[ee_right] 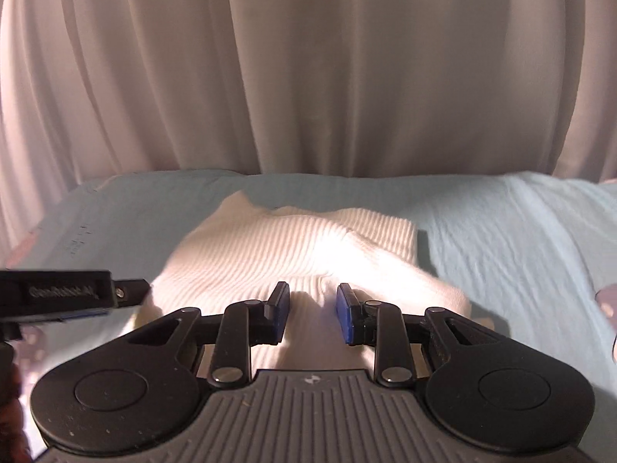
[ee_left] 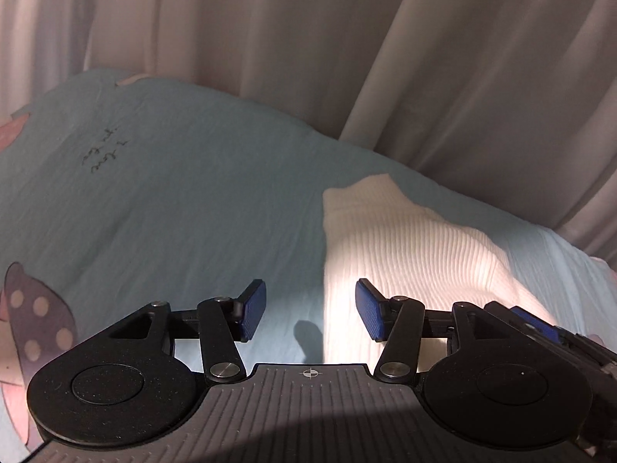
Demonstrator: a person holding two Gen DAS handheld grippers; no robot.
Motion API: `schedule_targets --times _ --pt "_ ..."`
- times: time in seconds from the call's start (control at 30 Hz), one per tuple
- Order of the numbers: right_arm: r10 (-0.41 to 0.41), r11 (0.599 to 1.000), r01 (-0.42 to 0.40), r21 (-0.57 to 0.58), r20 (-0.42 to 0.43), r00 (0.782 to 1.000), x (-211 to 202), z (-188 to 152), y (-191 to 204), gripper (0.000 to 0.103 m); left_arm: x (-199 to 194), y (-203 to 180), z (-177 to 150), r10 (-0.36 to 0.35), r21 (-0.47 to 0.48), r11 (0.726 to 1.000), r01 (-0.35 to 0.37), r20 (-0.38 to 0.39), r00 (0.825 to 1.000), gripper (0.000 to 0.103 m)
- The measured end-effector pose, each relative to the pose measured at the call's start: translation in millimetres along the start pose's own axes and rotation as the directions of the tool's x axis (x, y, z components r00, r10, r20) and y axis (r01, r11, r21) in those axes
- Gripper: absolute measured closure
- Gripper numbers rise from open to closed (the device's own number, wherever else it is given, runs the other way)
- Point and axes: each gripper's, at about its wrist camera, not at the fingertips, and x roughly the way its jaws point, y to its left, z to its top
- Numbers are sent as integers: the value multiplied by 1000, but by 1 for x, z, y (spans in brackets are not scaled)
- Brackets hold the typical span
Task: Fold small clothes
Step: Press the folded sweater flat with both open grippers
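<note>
Currently left tool (ee_left: 310, 310) is jaws apart, nothing between the pads, over the left edge of the white ribbed garment (ee_left: 405, 247) on the pale blue bedsheet (ee_left: 173, 193). Right tool (ee_right: 312, 314) sits half-open over the garment's middle, fabric bunched between its pads; grip unclear. Curtain (ee_right: 308, 69) close behind.

Left claw (ee_left: 310, 310) and right claw (ee_right: 312, 314) agape, empty.
</note>
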Motion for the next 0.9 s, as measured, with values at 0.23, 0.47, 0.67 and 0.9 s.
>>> schedule_targets --times 0.23,0.47,0.67,0.9 --pt "-97 992 92 82 63 993 10 -16 -23 77 32 -24 4 -135 -24 991 135 -3 991 32" --pt "-106 992 101 73 81 991 19 -17 -17 77 53 -25 -7 -109 17 994 109 1 994 29" --pt "-87 993 79 87 85 993 21 -17 -20 77 52 -28 -18 -91 60 994 87 68 993 27" --pt "-64 997 60 55 73 995 11 -16 -17 74 34 -18 -25 -60 51 997 57 58 997 19"
